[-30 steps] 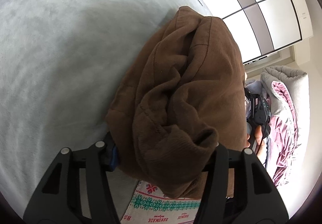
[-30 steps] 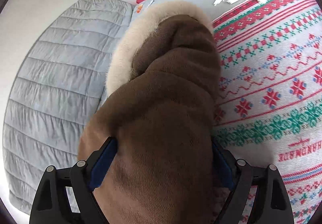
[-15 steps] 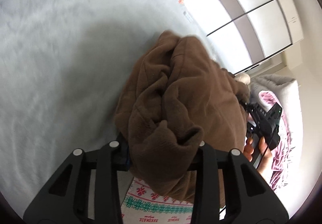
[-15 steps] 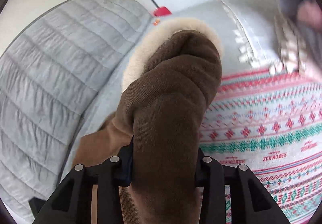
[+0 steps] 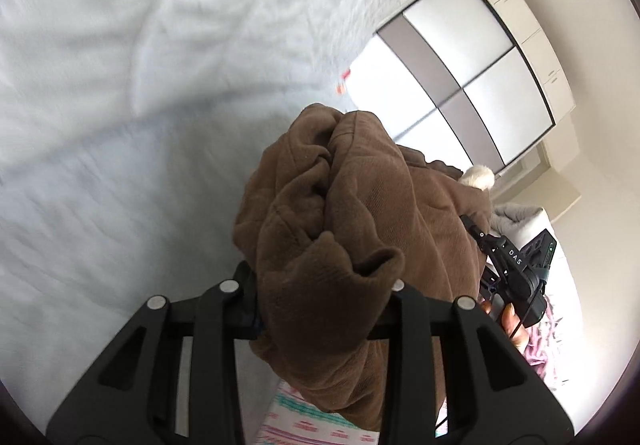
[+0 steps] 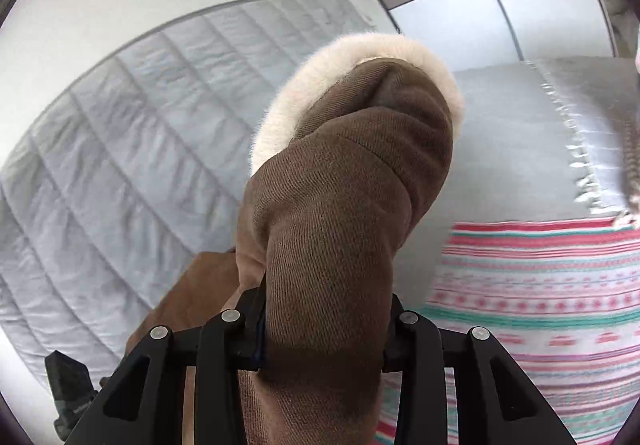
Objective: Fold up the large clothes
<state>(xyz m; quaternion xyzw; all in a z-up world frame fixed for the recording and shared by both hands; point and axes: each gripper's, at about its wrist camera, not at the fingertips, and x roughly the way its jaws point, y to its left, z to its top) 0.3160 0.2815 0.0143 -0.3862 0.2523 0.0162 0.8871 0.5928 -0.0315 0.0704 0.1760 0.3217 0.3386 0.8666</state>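
A large brown coat (image 5: pixel 360 213) with a cream fur trim (image 6: pixel 360 57) hangs bunched up above the bed. My left gripper (image 5: pixel 320 293) is shut on a thick fold of its brown fabric, which spills over both fingers. In the right wrist view my right gripper (image 6: pixel 326 333) is shut on another roll of the same coat (image 6: pixel 332 205), with the fur edge arching beyond it. The right gripper's black body (image 5: pixel 516 273) and the hand holding it show past the coat in the left wrist view. Both sets of pads are hidden by cloth.
Below lies a pale grey bedspread (image 5: pixel 120 205). A patterned red, teal and white blanket (image 6: pixel 540 285) covers the bed's near side. A quilted grey cover (image 6: pixel 120 165) stands behind. A wardrobe with sliding doors (image 5: pixel 472 77) and pink-grey bedding (image 5: pixel 540 345) are at the right.
Both grippers closed in on the brown coat and rose with it. The coat left the bed and now hangs higher, with more wall and wardrobe in view.
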